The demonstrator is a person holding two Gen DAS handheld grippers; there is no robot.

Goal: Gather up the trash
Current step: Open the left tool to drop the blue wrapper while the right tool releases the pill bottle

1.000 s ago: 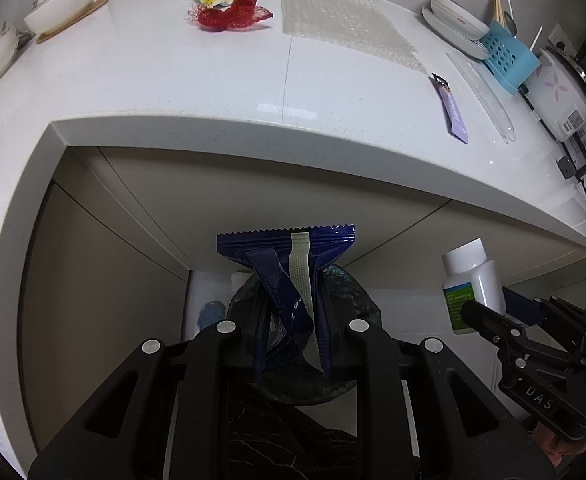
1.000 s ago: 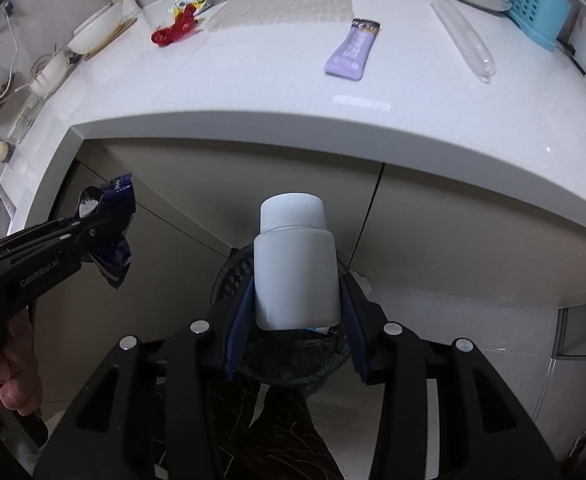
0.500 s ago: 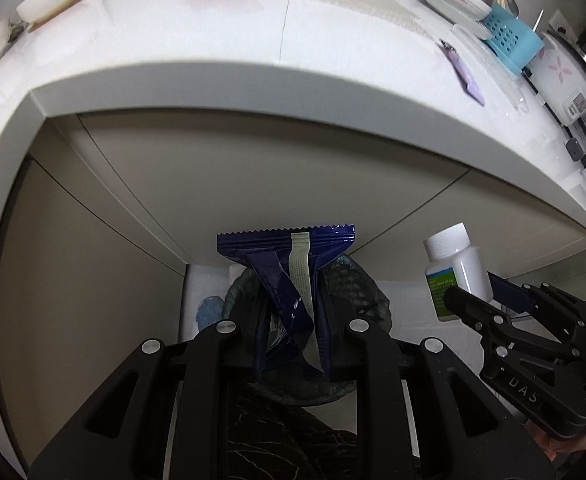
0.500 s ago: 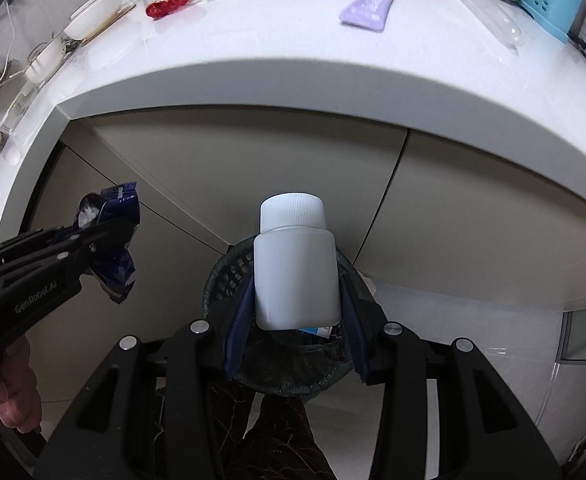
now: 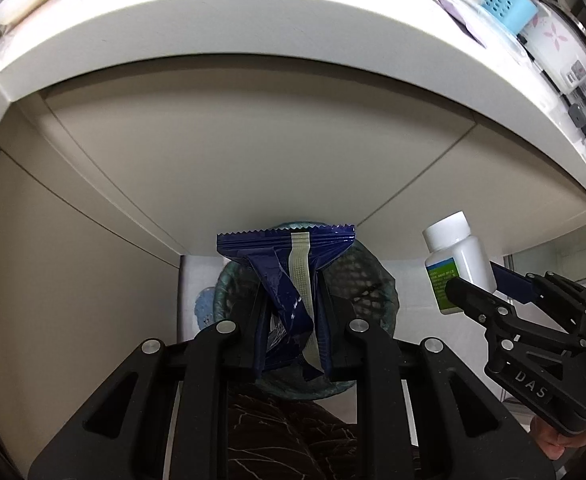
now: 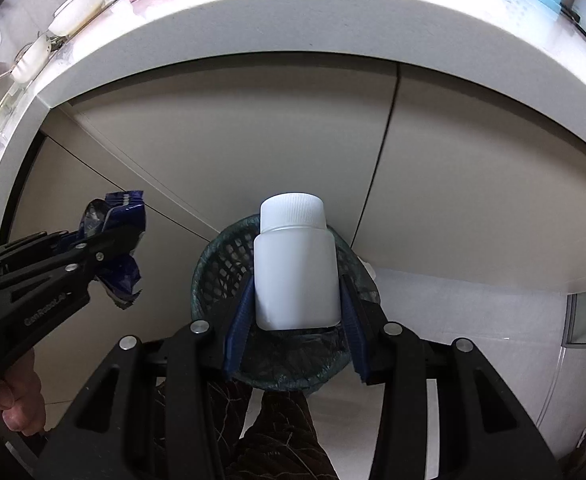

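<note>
The left gripper [image 5: 291, 312] was clamped on a crumpled dark blue foil snack wrapper [image 5: 289, 276], and the right gripper [image 6: 295, 312] pinched a white plastic pill bottle [image 6: 296, 268] upright. Both hung above a dark green mesh wastebasket [image 6: 221, 264] on the floor below the white countertop [image 6: 333, 20].

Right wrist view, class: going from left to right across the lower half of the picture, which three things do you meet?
blue wrapper held in the left gripper → green mesh bin → white bottle held in the right gripper
</note>
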